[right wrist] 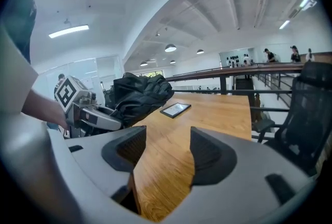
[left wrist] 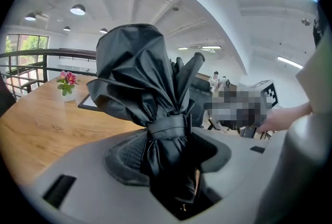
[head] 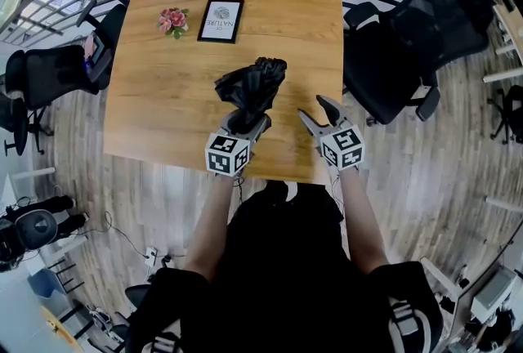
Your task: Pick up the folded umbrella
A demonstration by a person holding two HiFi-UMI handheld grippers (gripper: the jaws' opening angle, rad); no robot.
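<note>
A pale wood-plank floor (head: 441, 180) spreads around the table, under a white ribbed ceiling (right wrist: 207, 5) with round lamps and strip lights. A dark metal railing (right wrist: 228, 70) runs past the table's far edge. Black office chairs stand at both sides: one (head: 425, 33) off the right edge, another (head: 49, 73) off the left.

The square wooden table (head: 163, 98) is warm oak in tone, its grain running from near edge to far edge, and most of it is bare.

The person stands at the near edge, holding both grippers over it. The left gripper (head: 245, 127) has its jaws clamped on the folded umbrella (head: 252, 86) just below the strap band — the crumpled black canopy stands up from the jaws over the near middle of the table. The right gripper (head: 313, 108) hangs just beside it toward the near right corner, jaws apart, with only tabletop between them.

Toward the far left corner a black-framed card (head: 221, 20) lies flat, and a small bunch of pink flowers (head: 173, 20) sits just left of it.
</note>
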